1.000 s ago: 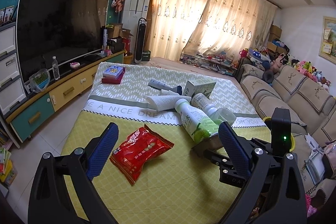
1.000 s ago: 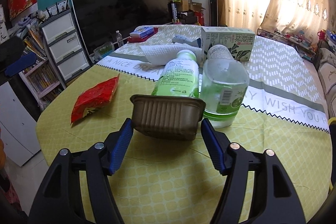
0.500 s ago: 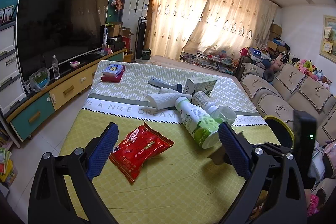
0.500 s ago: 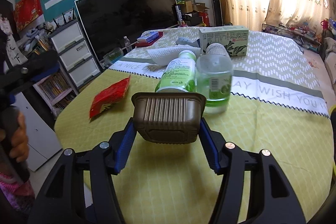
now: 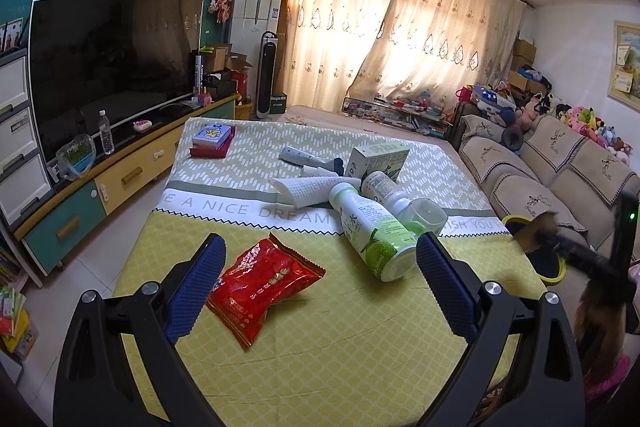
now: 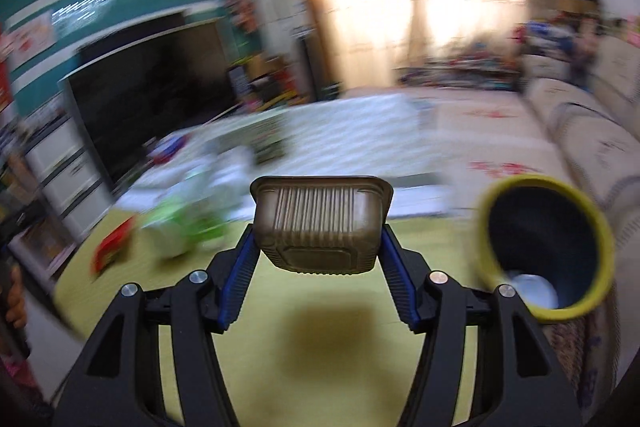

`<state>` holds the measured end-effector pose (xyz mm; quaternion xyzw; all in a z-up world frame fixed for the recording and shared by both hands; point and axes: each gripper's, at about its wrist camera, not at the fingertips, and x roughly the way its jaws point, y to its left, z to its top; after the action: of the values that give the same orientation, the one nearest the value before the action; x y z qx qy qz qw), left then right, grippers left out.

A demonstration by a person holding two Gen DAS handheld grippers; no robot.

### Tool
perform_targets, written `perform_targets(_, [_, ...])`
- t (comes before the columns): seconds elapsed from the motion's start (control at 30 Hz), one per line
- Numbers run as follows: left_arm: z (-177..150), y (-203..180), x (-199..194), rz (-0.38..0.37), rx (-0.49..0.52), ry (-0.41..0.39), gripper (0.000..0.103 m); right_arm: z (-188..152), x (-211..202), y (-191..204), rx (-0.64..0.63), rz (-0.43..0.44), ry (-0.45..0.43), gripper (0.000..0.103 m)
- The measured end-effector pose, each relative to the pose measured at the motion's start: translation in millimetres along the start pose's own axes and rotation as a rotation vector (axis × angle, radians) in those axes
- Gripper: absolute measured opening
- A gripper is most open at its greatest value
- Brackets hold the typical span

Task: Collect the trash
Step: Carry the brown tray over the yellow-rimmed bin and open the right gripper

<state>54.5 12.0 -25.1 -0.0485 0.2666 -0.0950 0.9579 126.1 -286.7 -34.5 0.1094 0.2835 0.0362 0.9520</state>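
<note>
My right gripper (image 6: 318, 251) is shut on a brown ribbed plastic tray (image 6: 320, 223) and holds it above the yellow tablecloth, left of a yellow-rimmed dark trash bin (image 6: 544, 247). In the left wrist view the tray (image 5: 536, 233) shows blurred at the table's right edge, over the bin (image 5: 554, 273). My left gripper (image 5: 318, 291) is open and empty above the table (image 5: 320, 339). A red snack bag (image 5: 264, 285) lies between its fingers. A green-labelled bottle (image 5: 372, 231) and a clear bottle (image 5: 404, 199) lie beyond.
A rolled white towel (image 5: 312, 187), a green box (image 5: 376, 159), a remote (image 5: 298, 157) and a stack of books (image 5: 212, 141) lie on the far half of the table. A TV cabinet (image 5: 100, 179) stands on the left, a sofa (image 5: 560, 179) on the right.
My right gripper closed on the brown tray, lifted it and swung it right toward the trash bin. The right view is now motion-blurred. My left gripper has stayed open and nearly still.
</note>
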Motion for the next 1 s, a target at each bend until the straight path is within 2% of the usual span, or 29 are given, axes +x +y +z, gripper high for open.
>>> perform_targets(0.1, [0.5, -2.3, 4.3, 0.007, 0.004, 0.010, 0.095, 4.3, -13.9, -55.4, 0.074, -0.159, -0.050, 0.057])
perform_targets(0.2, [0.6, -4.0, 8.7, 0.009, 0.004, 0.019, 0.095, 3.7, -15.0, -97.8, 0.123, -0.281, -0.052, 0.057])
perform_targets(0.33, [0.1, -7.8, 12.9, 0.008, 0.014, 0.028, 0.095, 1.4, -3.3, -136.8, 0.160, -0.381, -0.035, 0.058])
perform_targets(0.4, [0.1, -9.5, 15.2, 0.008, 0.018, 0.034, 0.095, 1.2, 2.9, -152.4, 0.171, -0.401, -0.032, 0.059])
perform_targets(0.5, [-1.0, -9.6, 18.4, 0.007, 0.019, 0.041, 0.095, 2.7, 19.5, -168.2, 0.185, -0.429, -0.022, 0.074])
perform_targets(0.6, [-2.4, -9.3, 21.0, 0.012, 0.021, 0.049, 0.095, 3.4, 25.6, -172.6, 0.203, -0.445, -0.032, 0.074])
perform_targets(0.77, [-4.4, -5.6, 28.0, 0.027, 0.029, 0.064, 0.095, 2.0, 11.1, -160.4, 0.212, -0.440, -0.064, 0.079])
perform_targets(1.0, [-17.2, 11.1, 45.4, 0.021, 0.037, 0.112, 0.095, -0.6, -6.7, -135.9, 0.196, -0.395, -0.094, 0.080])
